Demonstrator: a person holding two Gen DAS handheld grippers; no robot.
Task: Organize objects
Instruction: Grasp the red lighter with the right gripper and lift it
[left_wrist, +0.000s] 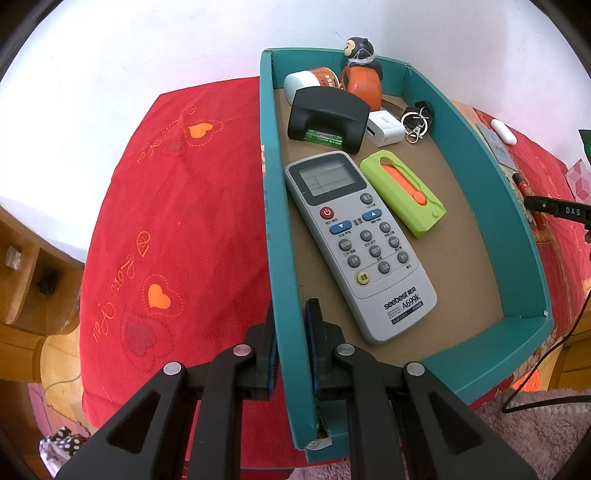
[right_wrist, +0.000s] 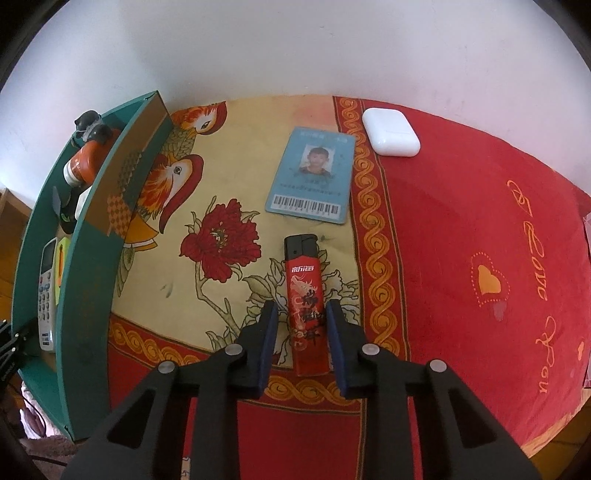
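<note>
A teal box (left_wrist: 476, 184) holds a grey remote (left_wrist: 354, 240), a green and orange cutter (left_wrist: 402, 194), a black stand (left_wrist: 328, 114), keys (left_wrist: 417, 118) and other small items. My left gripper (left_wrist: 291, 332) is shut on the box's left wall near the front corner. On the flowered cloth lies a red lighter (right_wrist: 304, 295), with my right gripper (right_wrist: 301, 328) straddling its lower half. The right pad (right_wrist: 334, 332) sits against the lighter's edge, while a sliver of cloth shows beside the left pad. A blue ID card (right_wrist: 312, 177) and a white earbud case (right_wrist: 390, 132) lie farther back.
The box (right_wrist: 74, 258) stands left of the lighter in the right wrist view. Red heart-patterned cloth (left_wrist: 166, 221) covers the surface on both sides. A wooden cabinet (left_wrist: 22, 266) stands at far left, with a black cable (left_wrist: 546, 369) and a pink towel (left_wrist: 535, 435) at front right.
</note>
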